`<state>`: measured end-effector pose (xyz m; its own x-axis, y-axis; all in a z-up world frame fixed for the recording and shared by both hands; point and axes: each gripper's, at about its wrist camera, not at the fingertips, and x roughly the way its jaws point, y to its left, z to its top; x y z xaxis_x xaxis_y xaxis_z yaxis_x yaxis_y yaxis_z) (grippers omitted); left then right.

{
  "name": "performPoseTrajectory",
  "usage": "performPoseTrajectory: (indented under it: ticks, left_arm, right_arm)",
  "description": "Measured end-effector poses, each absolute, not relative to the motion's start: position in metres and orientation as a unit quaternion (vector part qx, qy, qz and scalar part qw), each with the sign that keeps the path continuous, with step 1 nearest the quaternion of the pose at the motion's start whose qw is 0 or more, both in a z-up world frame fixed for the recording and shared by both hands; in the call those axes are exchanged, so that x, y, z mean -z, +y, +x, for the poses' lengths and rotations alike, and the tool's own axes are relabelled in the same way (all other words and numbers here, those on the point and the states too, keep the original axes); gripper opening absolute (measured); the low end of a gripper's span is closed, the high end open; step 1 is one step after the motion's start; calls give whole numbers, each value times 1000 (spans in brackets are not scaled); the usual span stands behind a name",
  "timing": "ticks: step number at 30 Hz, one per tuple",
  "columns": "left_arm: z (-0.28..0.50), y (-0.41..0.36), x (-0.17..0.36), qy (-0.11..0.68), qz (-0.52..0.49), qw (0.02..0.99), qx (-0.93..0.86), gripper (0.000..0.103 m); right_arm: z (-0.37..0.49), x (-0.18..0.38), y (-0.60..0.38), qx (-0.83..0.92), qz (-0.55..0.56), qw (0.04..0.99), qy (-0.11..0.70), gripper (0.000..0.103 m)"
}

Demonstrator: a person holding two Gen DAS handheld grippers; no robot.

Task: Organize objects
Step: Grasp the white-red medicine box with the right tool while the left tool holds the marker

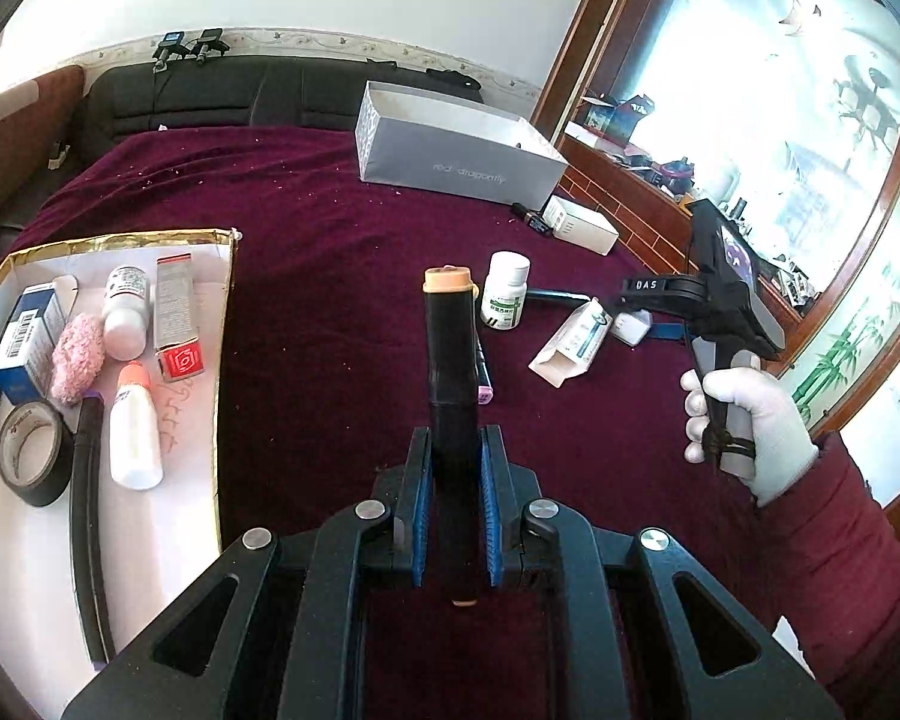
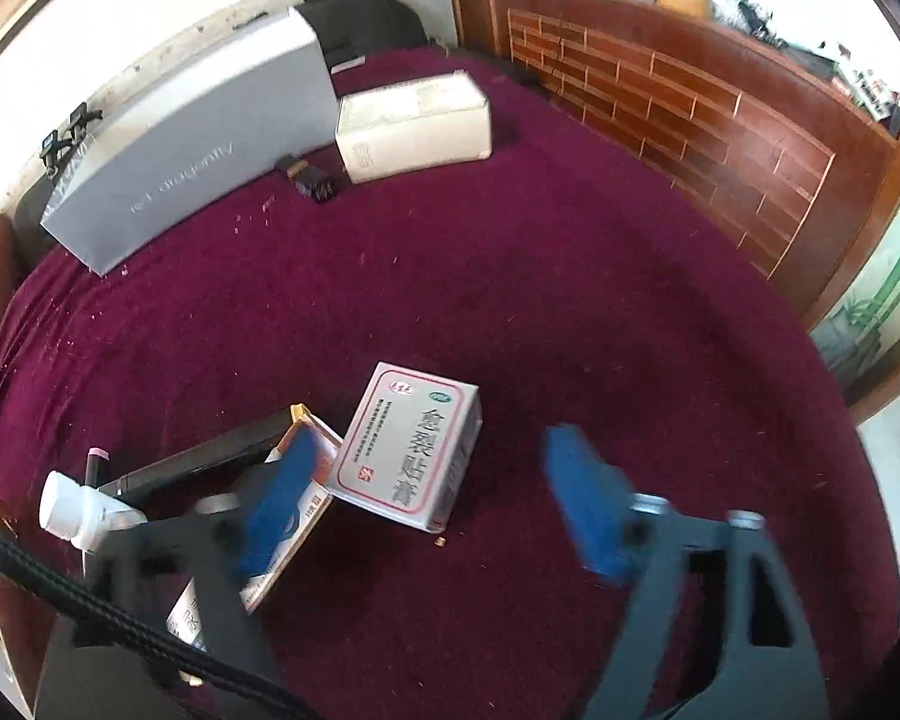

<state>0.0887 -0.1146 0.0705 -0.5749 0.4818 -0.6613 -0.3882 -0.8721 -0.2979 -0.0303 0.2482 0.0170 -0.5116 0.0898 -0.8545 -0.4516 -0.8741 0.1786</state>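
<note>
My left gripper is shut on a black marker with a peach cap, held upright above the maroon cloth. To its left lies the gold-edged white tray with a tape roll, white bottles, a red-ended box, a blue box and a pink puff. My right gripper is open above a white medicine box with red border. The right gripper also shows in the left wrist view, held by a gloved hand.
A grey shoebox stands at the back. A white pill bottle, an opened carton and a white box lie on the cloth. In the right wrist view, a white carton sits by the shoebox. A wooden ledge runs right.
</note>
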Motion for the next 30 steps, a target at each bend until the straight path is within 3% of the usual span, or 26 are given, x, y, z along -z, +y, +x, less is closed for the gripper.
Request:
performPoseTrajectory:
  ticks: [4, 17, 19, 21, 25, 27, 30]
  left_arm:
    - [67, -94, -55, -45, -420, 235, -876, 12]
    - [43, -60, -20, -19, -482, 187, -856, 15]
    - [44, -51, -20, 5, -467, 177, -867, 18]
    - [43, -42, -19, 21, -460, 174, -870, 28]
    - [44, -26, -15, 66, -440, 170, -879, 31]
    - [44, -28, -17, 57, -443, 186, -875, 12]
    - [46, -41, -21, 25, -453, 205, -867, 11]
  right_arm:
    - [-25, -19, 254, -847, -464, 151, 210, 32]
    - [11, -18, 268, -851, -459, 105, 233, 32]
    - [14, -18, 269, -853, -456, 100, 234, 32]
    - [16, -18, 269, -854, -456, 96, 233, 32]
    - [21, -20, 266, -856, -455, 81, 233, 32]
    - [25, -23, 263, -857, -453, 70, 236, 32]
    - [31, -31, 258, -860, -447, 51, 241, 32]
